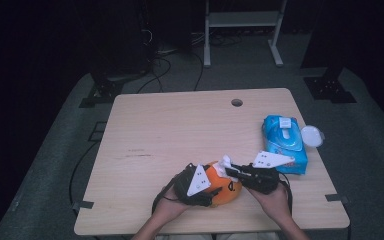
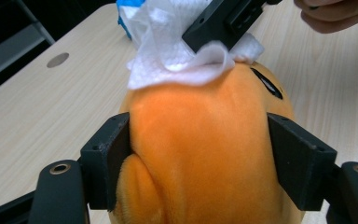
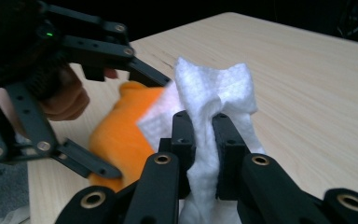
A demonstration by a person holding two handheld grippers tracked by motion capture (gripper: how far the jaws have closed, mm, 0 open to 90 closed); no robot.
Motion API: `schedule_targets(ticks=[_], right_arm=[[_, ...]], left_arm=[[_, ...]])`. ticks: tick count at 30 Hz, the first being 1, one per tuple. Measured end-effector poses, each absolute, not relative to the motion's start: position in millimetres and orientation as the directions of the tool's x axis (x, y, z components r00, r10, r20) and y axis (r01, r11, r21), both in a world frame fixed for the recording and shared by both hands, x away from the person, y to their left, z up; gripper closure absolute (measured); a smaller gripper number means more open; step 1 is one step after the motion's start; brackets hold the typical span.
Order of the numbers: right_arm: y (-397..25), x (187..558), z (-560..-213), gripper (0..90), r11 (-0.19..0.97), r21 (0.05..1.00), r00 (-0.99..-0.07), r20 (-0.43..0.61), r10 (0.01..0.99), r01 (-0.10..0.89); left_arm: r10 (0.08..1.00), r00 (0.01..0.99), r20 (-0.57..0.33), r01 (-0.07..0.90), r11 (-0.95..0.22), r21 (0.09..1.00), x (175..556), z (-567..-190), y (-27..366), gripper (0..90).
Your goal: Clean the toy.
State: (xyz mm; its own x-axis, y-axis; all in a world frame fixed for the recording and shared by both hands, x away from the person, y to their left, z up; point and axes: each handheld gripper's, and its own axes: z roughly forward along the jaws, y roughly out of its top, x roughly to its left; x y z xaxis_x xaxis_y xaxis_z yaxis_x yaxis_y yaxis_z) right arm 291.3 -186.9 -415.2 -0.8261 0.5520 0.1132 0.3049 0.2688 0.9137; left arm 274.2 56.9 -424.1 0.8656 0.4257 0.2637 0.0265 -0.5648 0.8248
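In the high view, a round orange plush toy [image 1: 223, 189] lies near the front edge of the pale wooden surface [image 1: 180, 130], between both grippers. In the left gripper view, the left gripper [image 2: 198, 156] clamps the toy's sides. In the right gripper view, the right gripper [image 3: 204, 140] pinches a crumpled white wet wipe [image 3: 212, 91] against the toy.

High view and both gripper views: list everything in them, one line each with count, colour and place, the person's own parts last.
Table: one, light wood, centre, with a round hole near its far edge.
Plush toy: one, orange, near edge of the table, between the left gripper's jaws.
Wipe: one, white, pinched by the right gripper, lying against the toy.
Wipes pack: one, blue, right side of the table.
Lid: one, white, round, beside the pack.
Left gripper: one, black, clamped on the toy.
Right gripper: one, black, shut on the wipe.
Hands: two, at the near edge.
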Motion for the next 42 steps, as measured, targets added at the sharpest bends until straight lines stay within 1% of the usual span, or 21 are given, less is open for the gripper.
schedule_targets(ticks=[2, 7, 9, 11, 13, 14, 16, 17, 20, 22, 23, 24, 25, 28, 30, 32, 34, 35, 39, 41, 42], right_arm=[[-194.5, 297.2, -421.1, 80.4, 0.259, 0.904, -0.809, 0.141, 0.571, 0.340], [-202.5, 300.1, -424.1, 80.4, 0.272, 0.892, -0.779, 0.127, 0.614, 0.360], [-195.7, 295.5, -419.3, 80.4, 0.275, 0.901, -0.794, 0.113, 0.597, 0.335], [-184.6, 288.6, -413.3, 80.4, 0.287, 0.914, -0.834, 0.089, 0.544, 0.285], [-171.8, 282.6, -411.2, 80.4, 0.340, 0.909, -0.847, 0.025, 0.532, 0.241], [-170.9, 282.8, -411.9, 80.4, 0.345, 0.909, -0.848, 0.018, 0.530, 0.234], [-176.6, 288.7, -417.0, 80.5, 0.312, 0.908, -0.843, 0.077, 0.533, 0.281], [-180.6, 291.6, -419.4, 80.5, 0.310, 0.905, -0.836, 0.083, 0.542, 0.291], [-189.4, 295.6, -423.4, 80.5, 0.315, 0.902, -0.819, 0.068, 0.570, 0.295], [-192.2, 296.2, -423.8, 80.5, 0.323, 0.899, -0.808, 0.056, 0.586, 0.296], [-193.5, 296.9, -424.0, 80.5, 0.321, 0.899, -0.803, 0.055, 0.593, 0.298], [-195.0, 298.0, -424.4, 80.5, 0.318, 0.897, -0.800, 0.062, 0.596, 0.306], [-195.9, 299.1, -425.1, 80.5, 0.311, 0.899, -0.799, 0.069, 0.597, 0.310], [-191.6, 297.5, -422.7, 80.5, 0.306, 0.901, -0.799, 0.070, 0.598, 0.307], [-183.4, 291.2, -417.2, 80.4, 0.305, 0.912, -0.822, 0.057, 0.567, 0.274], [-176.0, 285.8, -413.8, 80.4, 0.312, 0.916, -0.841, 0.045, 0.540, 0.250], [-169.9, 282.4, -412.7, 80.4, 0.346, 0.913, -0.843, -0.002, 0.537, 0.218], [-170.8, 283.6, -413.3, 80.4, 0.346, 0.912, -0.844, -0.001, 0.536, 0.219], [-186.5, 294.8, -419.2, 80.5, 0.310, 0.908, -0.805, 0.047, 0.591, 0.280], [-195.9, 300.5, -420.9, 80.5, 0.280, 0.909, -0.781, 0.073, 0.620, 0.308], [-198.5, 301.7, -420.9, 80.5, 0.267, 0.910, -0.776, 0.089, 0.624, 0.319]], left_arm=[[0.430, 0.868, 0.250, 0.039, -0.560, 0.828, 275.5, -424.2, 58.1, 27.0], [0.423, 0.869, 0.256, 0.033, -0.567, 0.823, 275.7, -424.0, 57.2, 26.8], [0.423, 0.871, 0.252, 0.033, -0.561, 0.827, 275.6, -424.6, 57.0, 26.6], [0.423, 0.869, 0.255, 0.030, -0.560, 0.828, 274.9, -425.0, 55.9, 26.3], [0.428, 0.867, 0.256, 0.033, -0.562, 0.826, 274.6, -425.3, 55.3, 24.2], [0.435, 0.865, 0.250, 0.041, -0.559, 0.828, 275.1, -425.4, 56.1, 23.1], [0.449, 0.866, 0.223, 0.068, -0.546, 0.835, 277.4, -424.5, 57.2, 17.6], [0.455, 0.867, 0.203, 0.085, -0.537, 0.839, 278.9, -423.7, 58.0, 14.7], [0.470, 0.873, 0.131, 0.145, -0.508, 0.849, 284.7, -423.0, 62.8, 8.5], [0.485, 0.872, 0.069, 0.209, -0.496, 0.843, 291.1, -424.2, 67.0, 4.4], [0.488, 0.872, 0.038, 0.235, -0.485, 0.842, 294.0, -425.6, 69.5, 4.3], [0.480, 0.877, 0.010, 0.249, -0.472, 0.846, 296.0, -427.0, 71.7, 6.2], [0.474, 0.880, 0.003, 0.250, -0.468, 0.848, 296.6, -427.6, 72.3, 12.2], [0.469, 0.882, 0.048, 0.215, -0.491, 0.844, 294.1, -427.2, 68.4, 19.7], [0.463, 0.883, 0.076, 0.191, -0.503, 0.843, 291.3, -427.3, 66.9, 23.7], [0.460, 0.883, 0.097, 0.178, -0.519, 0.836, 289.4, -426.5, 66.1, 24.4], [0.462, 0.881, 0.102, 0.177, -0.522, 0.834, 288.4, -426.8, 66.5, 24.4], [0.461, 0.882, 0.100, 0.177, -0.520, 0.836, 289.1, -426.5, 67.5, 24.3], [0.471, 0.880, 0.055, 0.208, -0.487, 0.848, 291.0, -423.8, 69.8, 11.7], [0.461, 0.885, 0.058, 0.204, -0.499, 0.842, 290.7, -424.9, 68.7, 13.1], [0.452, 0.890, 0.059, 0.199, -0.502, 0.842, 290.3, -426.5, 67.2, 17.3]])
